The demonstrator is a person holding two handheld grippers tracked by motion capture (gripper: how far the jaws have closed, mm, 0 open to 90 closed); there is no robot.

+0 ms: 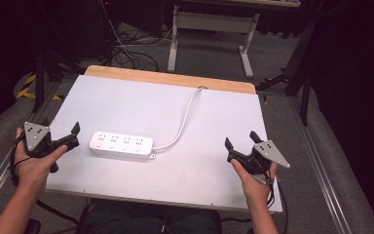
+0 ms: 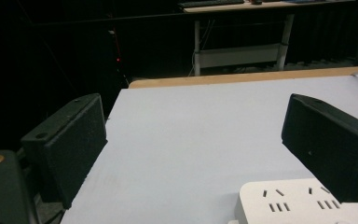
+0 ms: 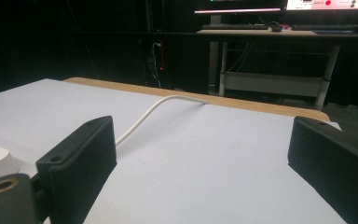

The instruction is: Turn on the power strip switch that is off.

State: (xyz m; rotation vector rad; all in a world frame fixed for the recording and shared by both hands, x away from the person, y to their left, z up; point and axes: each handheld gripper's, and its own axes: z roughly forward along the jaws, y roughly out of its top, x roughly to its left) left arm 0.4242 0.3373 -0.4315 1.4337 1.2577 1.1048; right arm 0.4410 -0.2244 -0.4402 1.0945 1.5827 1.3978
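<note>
Both wide open with nothing between: left gripper (image 1: 67,135) near table (image 1: 185,185) edge beside power strip (image 1: 121,145), right gripper (image 1: 241,144) on open surface.

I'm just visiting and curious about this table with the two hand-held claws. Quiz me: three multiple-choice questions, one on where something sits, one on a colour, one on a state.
1. Where does the power strip lie?
A. On the floor
B. On the white tabletop, between the two grippers and nearer the left one
C. Held in the right gripper

2. What colour is the cord running from the strip?
A. White
B. Red
C. Black

3. How do the jaws of the left gripper stand?
A. Shut on the cord
B. Shut on the strip
C. Open, with nothing between them

Answers:
1 B: the high view shows the strip flat on the tabletop, closer to the left gripper than to the right gripper.
2 A: the cord is white in the high view and the right gripper view.
3 C: the left gripper view shows both pads apart over bare table.
</note>
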